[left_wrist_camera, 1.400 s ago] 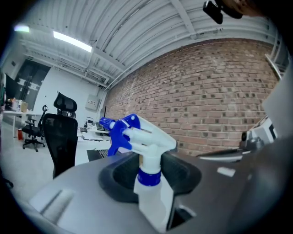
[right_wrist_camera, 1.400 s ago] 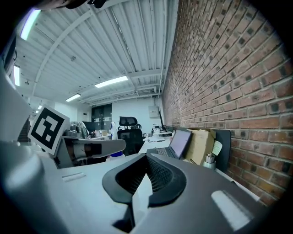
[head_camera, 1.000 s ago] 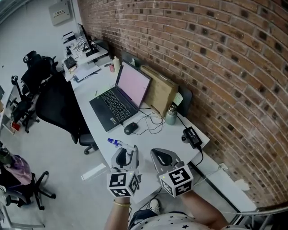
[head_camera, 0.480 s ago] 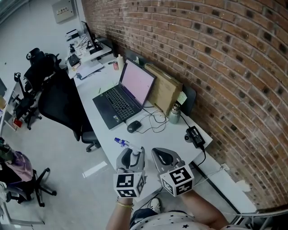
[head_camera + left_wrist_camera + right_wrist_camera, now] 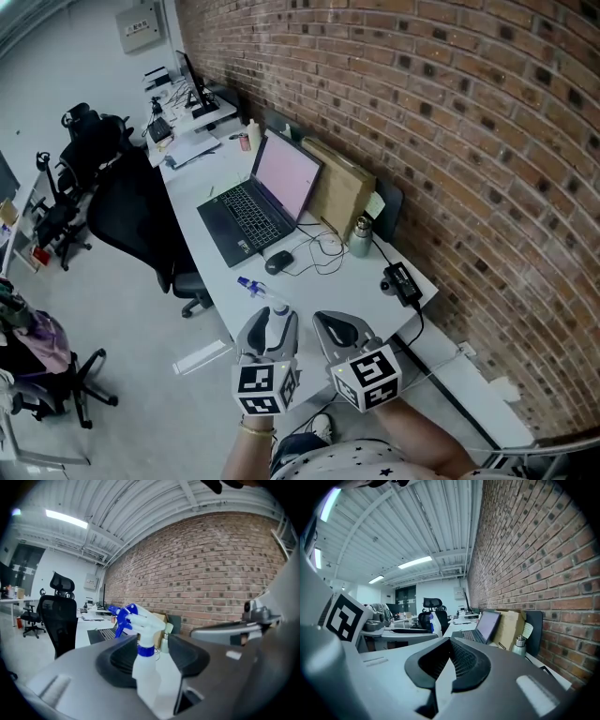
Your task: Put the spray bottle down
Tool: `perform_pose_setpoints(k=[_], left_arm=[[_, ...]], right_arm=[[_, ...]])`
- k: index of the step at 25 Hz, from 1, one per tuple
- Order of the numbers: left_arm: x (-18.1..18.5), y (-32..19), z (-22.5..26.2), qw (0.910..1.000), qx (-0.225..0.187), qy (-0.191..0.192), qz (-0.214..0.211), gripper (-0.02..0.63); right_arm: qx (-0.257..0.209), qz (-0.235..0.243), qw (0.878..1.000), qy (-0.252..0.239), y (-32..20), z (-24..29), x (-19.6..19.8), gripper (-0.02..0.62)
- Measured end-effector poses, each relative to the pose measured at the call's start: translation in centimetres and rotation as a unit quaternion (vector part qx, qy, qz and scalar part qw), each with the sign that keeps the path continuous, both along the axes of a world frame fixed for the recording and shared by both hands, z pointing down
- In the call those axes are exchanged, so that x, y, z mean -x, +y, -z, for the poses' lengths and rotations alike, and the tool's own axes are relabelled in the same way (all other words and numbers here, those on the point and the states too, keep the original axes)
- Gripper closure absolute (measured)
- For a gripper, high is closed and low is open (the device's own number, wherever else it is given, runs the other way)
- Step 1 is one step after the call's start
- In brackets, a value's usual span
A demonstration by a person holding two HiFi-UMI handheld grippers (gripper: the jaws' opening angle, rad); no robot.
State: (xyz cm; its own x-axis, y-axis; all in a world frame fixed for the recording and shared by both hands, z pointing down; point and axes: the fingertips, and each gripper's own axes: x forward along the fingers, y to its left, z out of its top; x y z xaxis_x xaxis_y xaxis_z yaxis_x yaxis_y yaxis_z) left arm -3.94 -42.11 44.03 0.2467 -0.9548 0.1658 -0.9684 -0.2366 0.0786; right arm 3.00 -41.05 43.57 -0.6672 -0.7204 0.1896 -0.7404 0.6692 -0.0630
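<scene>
Presently the release step is in hand. The long white desk (image 5: 302, 292) runs from upper left to lower centre of the head view. At lower centre, the left gripper (image 5: 270, 323) is opening its jaws. The white plastic spray bottle with blue trigger head (image 5: 146, 670) stands upright between them, apparently resting near the desk's end. The right gripper (image 5: 446, 665) is clenched, empty. Next move: withdraw the left gripper straight back without tipping the bottle.

Grey left gripper (image 5: 269, 319), right gripper (image 5: 336, 325), marker cubes (image 5: 366, 375); star-print shirt (image 5: 349, 465)

Wht spray btl (image 5: 146, 672), blue trigger, upright
</scene>
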Motion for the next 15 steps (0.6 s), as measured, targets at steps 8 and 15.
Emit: perform_pose_setpoints(k=[8, 15], left_arm=[[-1.3, 5.4, 0.4, 0.9995, 0.017, 0.001, 0.028, 0.597], [-2.2, 9.2, 0.8, 0.9992, 0.014, 0.015, 0.035, 0.598]], right_arm=[[-0.013, 0.003, 1.0, -0.013, 3.8, 0.8, -0.9, 0.597], [-0.017, 0.001, 1.0, -0.021, 7.4, 0.9, -2.4, 0.597]])
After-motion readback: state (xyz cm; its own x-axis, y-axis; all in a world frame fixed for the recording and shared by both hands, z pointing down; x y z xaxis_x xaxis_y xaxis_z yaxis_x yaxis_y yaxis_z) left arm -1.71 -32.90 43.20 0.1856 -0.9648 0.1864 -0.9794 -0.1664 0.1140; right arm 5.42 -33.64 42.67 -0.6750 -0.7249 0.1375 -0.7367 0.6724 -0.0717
